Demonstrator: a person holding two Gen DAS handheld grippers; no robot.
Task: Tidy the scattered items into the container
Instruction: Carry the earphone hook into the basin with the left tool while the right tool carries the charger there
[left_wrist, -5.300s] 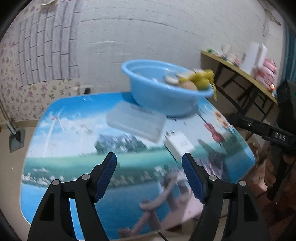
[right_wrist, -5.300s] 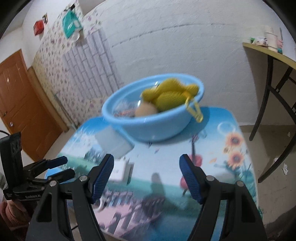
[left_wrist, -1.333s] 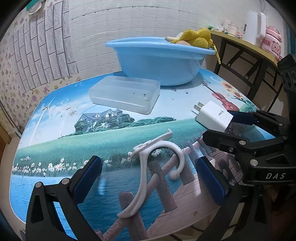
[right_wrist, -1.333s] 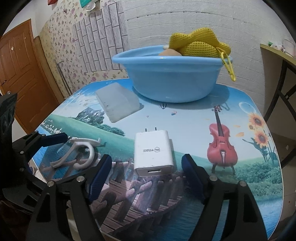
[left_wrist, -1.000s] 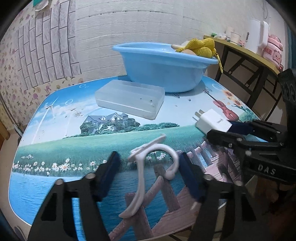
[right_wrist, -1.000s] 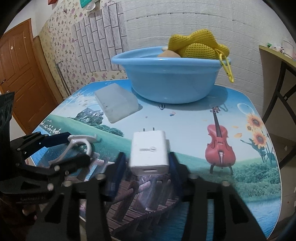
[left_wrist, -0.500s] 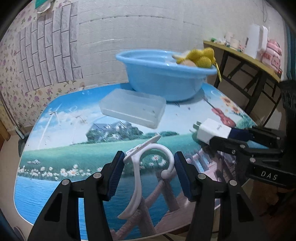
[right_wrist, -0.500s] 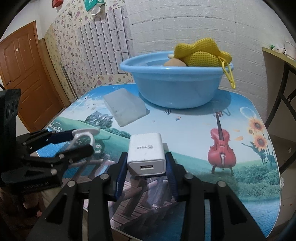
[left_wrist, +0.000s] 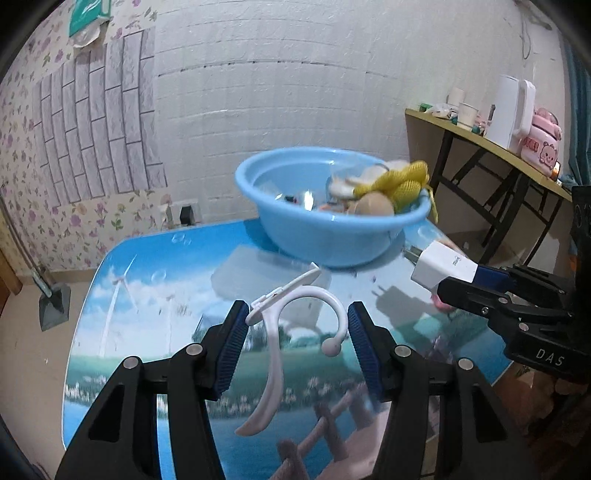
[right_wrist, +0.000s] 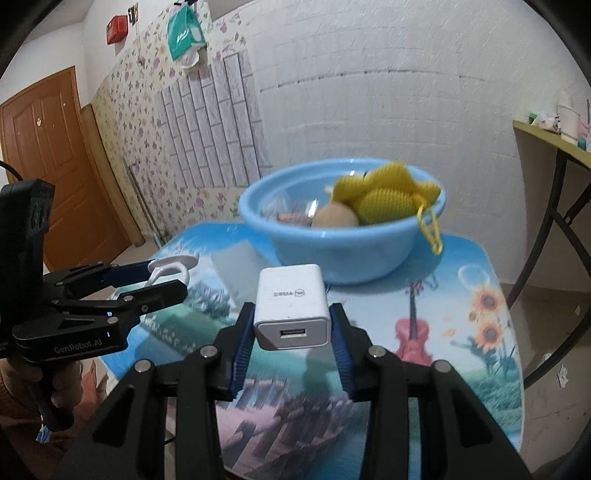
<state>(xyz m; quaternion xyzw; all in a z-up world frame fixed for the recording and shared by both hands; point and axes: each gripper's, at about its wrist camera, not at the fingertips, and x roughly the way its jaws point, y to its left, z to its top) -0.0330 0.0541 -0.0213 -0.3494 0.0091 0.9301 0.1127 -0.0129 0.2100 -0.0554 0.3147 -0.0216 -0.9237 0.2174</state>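
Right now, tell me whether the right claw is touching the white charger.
Touching. The right wrist view shows the right claw with both blue pads pressed against the sides of the white charger, which is held clear of the table.

The table (left_wrist: 122, 295) wears a glossy printed scene: sky and windmills on the far side, green meadow across the middle, a wooden footbridge at the near edge, a red violin and sunflowers on the right. The blue basin (right_wrist: 343, 254) sits on its far side. Just near-left of that, the clear plastic box (left_wrist: 251, 275) lies flat on the tabletop.
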